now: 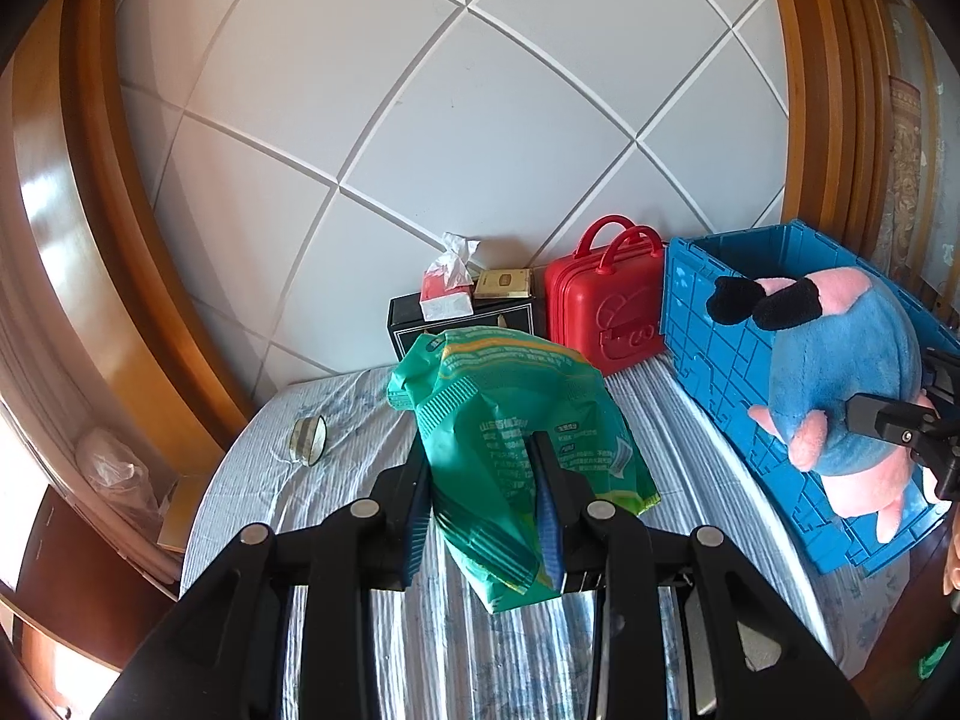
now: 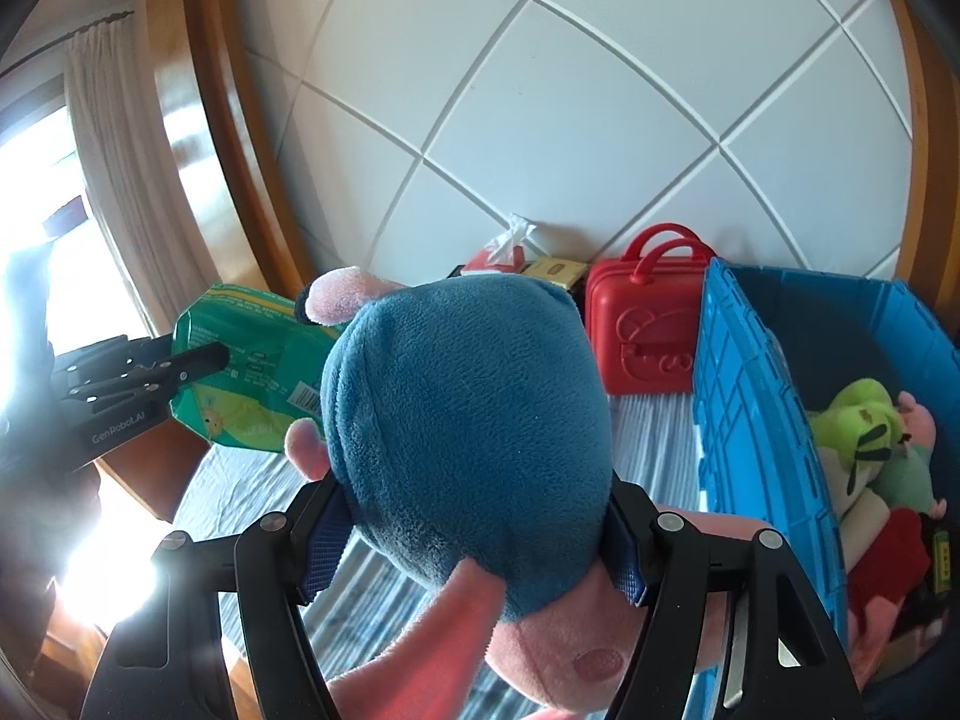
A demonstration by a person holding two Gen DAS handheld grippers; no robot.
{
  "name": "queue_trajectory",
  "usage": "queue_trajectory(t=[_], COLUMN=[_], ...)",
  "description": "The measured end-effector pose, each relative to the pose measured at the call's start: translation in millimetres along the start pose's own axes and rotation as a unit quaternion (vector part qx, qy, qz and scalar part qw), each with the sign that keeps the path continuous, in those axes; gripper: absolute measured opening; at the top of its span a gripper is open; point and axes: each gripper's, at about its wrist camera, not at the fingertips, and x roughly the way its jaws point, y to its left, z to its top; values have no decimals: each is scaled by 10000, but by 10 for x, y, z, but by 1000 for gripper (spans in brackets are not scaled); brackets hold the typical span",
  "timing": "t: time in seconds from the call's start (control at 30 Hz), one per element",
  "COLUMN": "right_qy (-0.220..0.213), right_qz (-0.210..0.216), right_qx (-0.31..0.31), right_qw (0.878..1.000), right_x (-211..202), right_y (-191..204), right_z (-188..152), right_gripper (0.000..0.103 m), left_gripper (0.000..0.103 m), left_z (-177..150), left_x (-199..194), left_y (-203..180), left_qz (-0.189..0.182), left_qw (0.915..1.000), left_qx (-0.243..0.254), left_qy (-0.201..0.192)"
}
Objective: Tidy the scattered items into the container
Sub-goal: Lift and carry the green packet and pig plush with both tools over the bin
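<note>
A green crinkly snack bag [image 1: 510, 408] hangs above the striped bedsheet [image 1: 336, 498], and my left gripper [image 1: 480, 450] is shut on its lower half. In the right wrist view the same bag [image 2: 252, 372] and left gripper [image 2: 201, 363] show at the left. My right gripper [image 2: 474, 546] is shut on a blue and pink plush toy [image 2: 468, 408], pads pressing both its sides. The left wrist view shows that plush [image 1: 840, 372] held just in front of the blue plastic crate [image 1: 720, 330]. The crate [image 2: 738, 390] stands open at the right, with several soft toys [image 2: 858, 420] inside.
A roll of tape [image 1: 309, 438] lies on the sheet at the left. Against the white padded headboard [image 1: 480, 120] stand a red toy suitcase [image 1: 600, 312] and a black box [image 1: 414, 324] carrying a tissue pack [image 1: 444, 294]. A wooden frame and a nightstand [image 1: 78, 570] border the bed's left side.
</note>
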Motion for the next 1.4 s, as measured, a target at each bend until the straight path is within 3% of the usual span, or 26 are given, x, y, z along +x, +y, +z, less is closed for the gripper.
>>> queue_trajectory(t=[0.6, 0.9, 1.4], right_qy=[-491, -697, -770], right_qz=[-556, -995, -1600], right_qx=[388, 813, 1371], right_qw=[9965, 9893, 9745], right_x=[-643, -969, -1272], right_y=[-999, -1668, -2681], right_z=[32, -53, -224], right_gripper=[71, 71, 71], left_gripper=[29, 29, 29], left_z=[755, 1161, 1718], left_x=[165, 339, 682], left_y=[-1297, -2086, -3278], left_qz=[-578, -1052, -1481], left_qw=[9943, 9849, 9687], left_qx=[832, 1302, 1909], left_qy=[-327, -434, -568])
